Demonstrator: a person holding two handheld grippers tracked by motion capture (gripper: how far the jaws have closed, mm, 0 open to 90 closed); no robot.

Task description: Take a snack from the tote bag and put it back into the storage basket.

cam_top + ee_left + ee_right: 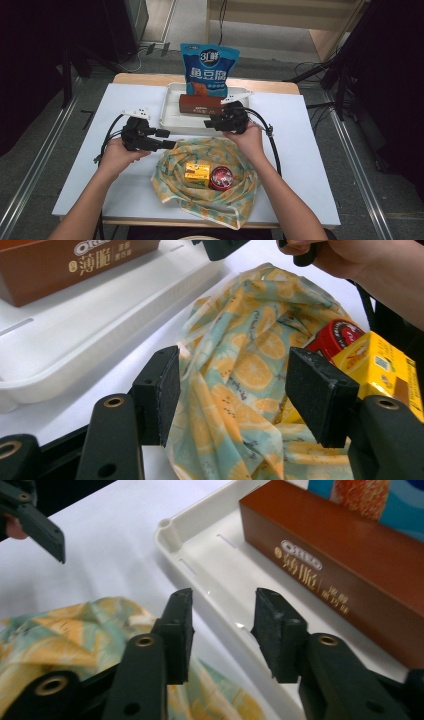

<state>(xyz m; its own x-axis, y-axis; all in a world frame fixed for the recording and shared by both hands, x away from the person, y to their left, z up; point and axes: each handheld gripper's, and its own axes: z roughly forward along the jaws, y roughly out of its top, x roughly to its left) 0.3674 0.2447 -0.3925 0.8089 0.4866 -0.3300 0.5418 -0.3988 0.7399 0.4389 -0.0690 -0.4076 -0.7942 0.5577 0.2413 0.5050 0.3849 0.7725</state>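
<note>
High view: cloth bag (205,175) holding a yellow box (197,172) and red tin (221,178).
You hold left gripper (167,139) and right gripper (209,123) open, empty, at the bag's rim, seemingly to grip it.

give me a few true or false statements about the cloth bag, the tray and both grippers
1. The left gripper is open, its jaws on either side of the cloth bag edge. True.
2. The yellow box lies in the white tray. False: it lies inside the cloth bag, beside the red round tin.
3. The brown box lies in the white tray. True.
4. The right gripper is shut on the brown box. False: it is open, holding nothing, over the near rim of the tray.
5. The blue snack bag lies flat on the table. False: it stands upright behind the brown box.
</note>
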